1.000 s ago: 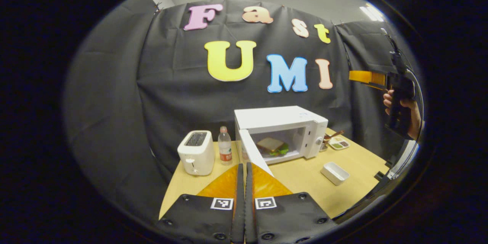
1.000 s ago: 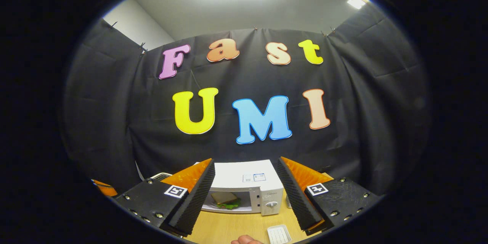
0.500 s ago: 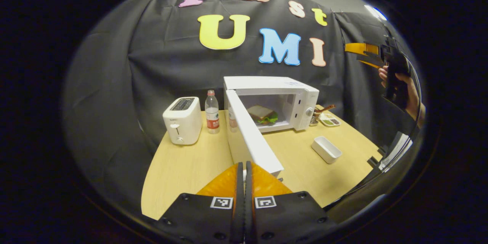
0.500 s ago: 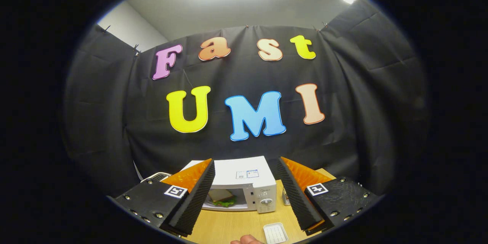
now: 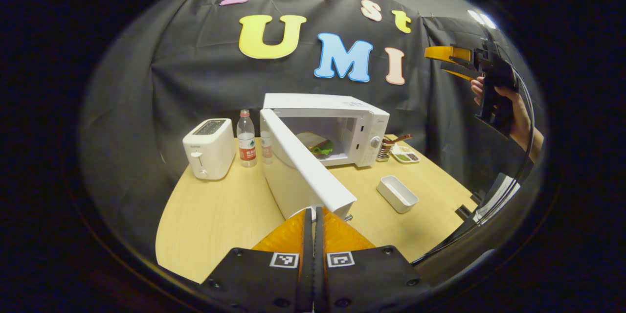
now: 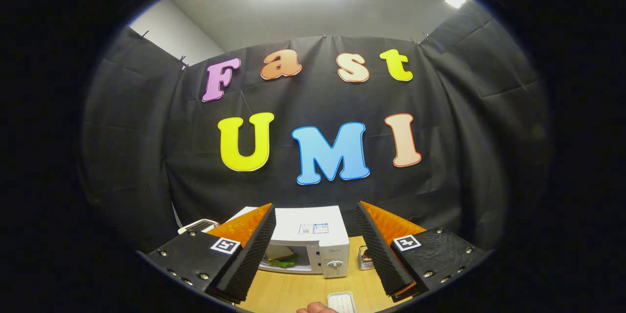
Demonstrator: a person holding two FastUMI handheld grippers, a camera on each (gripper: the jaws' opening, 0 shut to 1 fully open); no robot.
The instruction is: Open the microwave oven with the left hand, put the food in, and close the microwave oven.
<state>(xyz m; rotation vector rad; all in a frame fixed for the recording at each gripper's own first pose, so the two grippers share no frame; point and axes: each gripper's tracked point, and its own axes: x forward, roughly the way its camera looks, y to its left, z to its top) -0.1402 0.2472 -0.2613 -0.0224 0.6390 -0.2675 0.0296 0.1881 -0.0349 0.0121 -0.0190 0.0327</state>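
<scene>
left tool (image 5: 313, 212) closed, empty, at microwave door (image 5: 305, 168) | right tool (image 6: 313, 234) wide open, empty | toaster (image 5: 209, 148) in left gripper view

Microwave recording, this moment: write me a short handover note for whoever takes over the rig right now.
Left gripper: jaws shut, empty, tips right at the free edge of the open microwave door; contact cannot be told.
Right gripper: jaws open, empty, held up in the air above the table, pointing at the microwave.
Sandwich: already inside the microwave.
Toaster, bottle and small white tray stand untouched on the table.
Done: door opened, food put in.
Left: swing the door shut with the left gripper.
</scene>
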